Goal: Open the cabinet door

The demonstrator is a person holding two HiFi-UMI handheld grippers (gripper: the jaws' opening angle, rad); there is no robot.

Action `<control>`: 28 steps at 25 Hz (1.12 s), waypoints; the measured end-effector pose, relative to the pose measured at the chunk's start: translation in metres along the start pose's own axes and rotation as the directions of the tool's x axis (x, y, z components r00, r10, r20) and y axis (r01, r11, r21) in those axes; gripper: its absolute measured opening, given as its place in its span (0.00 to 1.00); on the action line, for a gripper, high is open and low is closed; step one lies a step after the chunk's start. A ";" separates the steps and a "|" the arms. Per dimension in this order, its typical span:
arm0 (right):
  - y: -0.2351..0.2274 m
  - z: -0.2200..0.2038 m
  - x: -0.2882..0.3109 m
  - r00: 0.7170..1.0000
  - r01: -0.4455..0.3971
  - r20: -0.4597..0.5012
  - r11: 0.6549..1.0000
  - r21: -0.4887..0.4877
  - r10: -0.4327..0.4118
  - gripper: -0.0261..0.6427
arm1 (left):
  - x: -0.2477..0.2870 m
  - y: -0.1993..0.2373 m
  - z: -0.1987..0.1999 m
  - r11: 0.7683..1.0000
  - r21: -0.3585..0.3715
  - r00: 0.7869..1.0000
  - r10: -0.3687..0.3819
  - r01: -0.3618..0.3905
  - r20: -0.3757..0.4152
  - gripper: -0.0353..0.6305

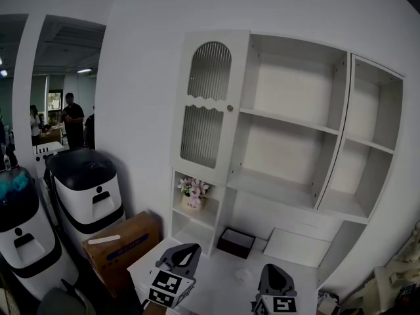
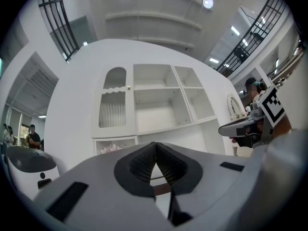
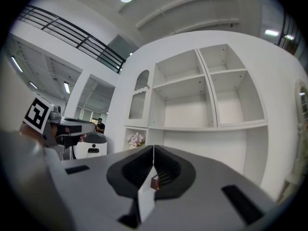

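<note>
Two hand-held grippers point roughly level at a white cabinet (image 1: 295, 130) from above a white desk (image 1: 216, 287), low in the head view and side by side. The left gripper (image 1: 184, 251) has its ribbed fingers (image 2: 142, 162) pressed together with nothing between them. The right gripper (image 1: 272, 269) is the same, its fingers (image 3: 166, 165) closed and empty. The cabinet door (image 1: 209, 100), arched and fitted with ribbed glass, covers the upper left compartment; its small knob (image 1: 230, 107) sits at the door's right edge. Both grippers are well apart from the door and touch nothing. The shelves to the right of the door stand open. Below the door, a pot of pale flowers (image 1: 193, 192) rests in a small open compartment, and a dark tray (image 1: 236, 241) lies on the desk near the cabinet's base. To the left, two white and black machines (image 1: 85, 189) stand beside a cardboard box (image 1: 121, 245), with people (image 1: 72, 120) in the background.
</note>
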State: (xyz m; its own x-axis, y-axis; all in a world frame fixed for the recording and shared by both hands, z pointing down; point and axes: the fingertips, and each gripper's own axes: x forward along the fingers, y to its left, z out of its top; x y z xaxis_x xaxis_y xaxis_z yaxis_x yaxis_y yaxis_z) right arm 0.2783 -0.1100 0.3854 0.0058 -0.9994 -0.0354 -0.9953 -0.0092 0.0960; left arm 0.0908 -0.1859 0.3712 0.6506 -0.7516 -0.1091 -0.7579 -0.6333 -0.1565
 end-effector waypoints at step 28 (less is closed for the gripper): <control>0.015 0.065 0.187 0.987 0.161 0.023 0.987 -0.022 -0.160 0.07 | 0.135 0.166 0.016 0.995 0.068 0.995 -0.081 0.077 0.054 0.06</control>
State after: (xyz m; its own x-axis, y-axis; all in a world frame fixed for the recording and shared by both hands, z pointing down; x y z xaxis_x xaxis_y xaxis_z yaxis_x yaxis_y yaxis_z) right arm 0.2584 -0.2945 0.3156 0.1629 -0.9839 -0.0732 -0.9792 -0.1704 0.1106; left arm 0.0534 -0.3892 0.3147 0.7113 -0.6870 -0.1485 -0.7004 -0.6754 -0.2307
